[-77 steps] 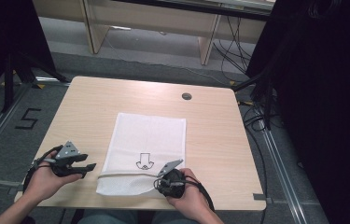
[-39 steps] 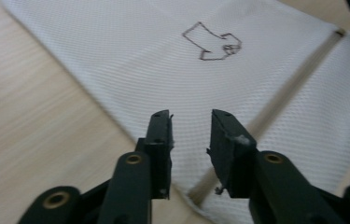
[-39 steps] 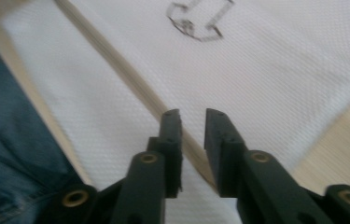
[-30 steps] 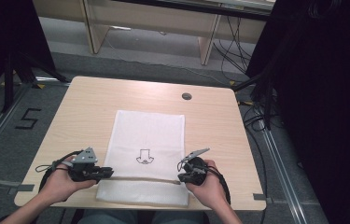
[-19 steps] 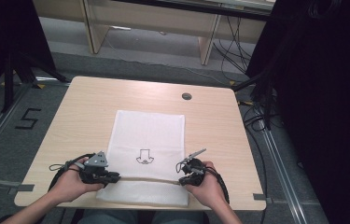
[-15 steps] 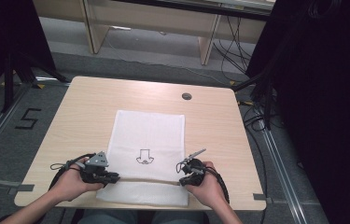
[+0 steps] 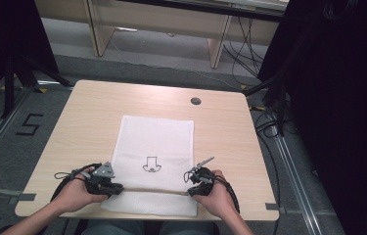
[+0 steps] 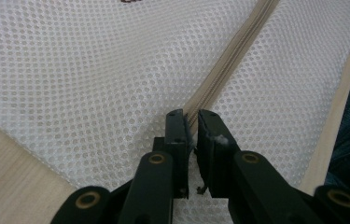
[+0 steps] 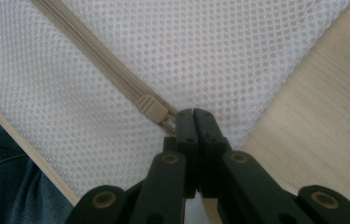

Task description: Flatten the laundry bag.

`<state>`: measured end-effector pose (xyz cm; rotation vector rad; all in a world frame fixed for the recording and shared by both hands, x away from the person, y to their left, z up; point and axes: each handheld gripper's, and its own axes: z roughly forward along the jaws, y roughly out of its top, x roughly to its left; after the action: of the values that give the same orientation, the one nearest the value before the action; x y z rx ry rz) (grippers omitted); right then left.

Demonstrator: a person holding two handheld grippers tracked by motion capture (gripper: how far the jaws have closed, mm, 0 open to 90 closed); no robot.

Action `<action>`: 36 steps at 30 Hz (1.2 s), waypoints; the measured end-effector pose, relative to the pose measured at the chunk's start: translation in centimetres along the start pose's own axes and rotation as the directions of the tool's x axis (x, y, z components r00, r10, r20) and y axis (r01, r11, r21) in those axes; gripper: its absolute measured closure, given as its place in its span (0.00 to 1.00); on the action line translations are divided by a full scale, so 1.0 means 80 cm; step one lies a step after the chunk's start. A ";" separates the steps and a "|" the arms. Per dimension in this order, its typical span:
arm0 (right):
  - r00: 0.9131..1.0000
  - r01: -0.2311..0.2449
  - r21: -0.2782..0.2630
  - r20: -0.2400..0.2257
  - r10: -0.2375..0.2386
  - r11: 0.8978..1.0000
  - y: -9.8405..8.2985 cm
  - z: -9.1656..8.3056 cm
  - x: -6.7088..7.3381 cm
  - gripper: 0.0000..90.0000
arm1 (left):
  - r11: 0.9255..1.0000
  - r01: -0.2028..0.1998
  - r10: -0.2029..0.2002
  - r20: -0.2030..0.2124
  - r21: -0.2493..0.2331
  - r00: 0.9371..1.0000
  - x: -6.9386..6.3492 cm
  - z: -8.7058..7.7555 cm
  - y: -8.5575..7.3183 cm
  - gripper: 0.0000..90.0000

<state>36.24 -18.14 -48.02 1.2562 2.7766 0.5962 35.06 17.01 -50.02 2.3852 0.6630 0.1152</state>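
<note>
Both ends of the zipper (image 7: pixel 148 190) were taken up, yet it looked shut along its whole run. The white mesh bag (image 7: pixel 154 147) lay flat mid-table, zipper near the edge by the person. The slider (image 9: pixel 153 108) sat at the right end; the right gripper (image 9: pixel 194 114), jaws pressed together, seemed to pinch its pull tab. The left gripper (image 8: pixel 190 116), jaws nearly together with a slight gap, nipped the zipper tape at the other end. Drawing the slider across was, I judged, all left to do. The table (image 7: pixel 93 112) held nothing else.
</note>
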 end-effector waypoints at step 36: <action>0.999 0.020 -0.037 -0.025 -0.021 0.999 0.014 0.010 0.007 1.00 | 0.999 0.014 -0.012 -0.060 0.037 0.998 0.011 -0.009 -0.006 0.93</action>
<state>36.82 -16.77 -48.31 1.2200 2.7824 0.6630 35.40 18.16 -49.83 2.4209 0.7145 0.1700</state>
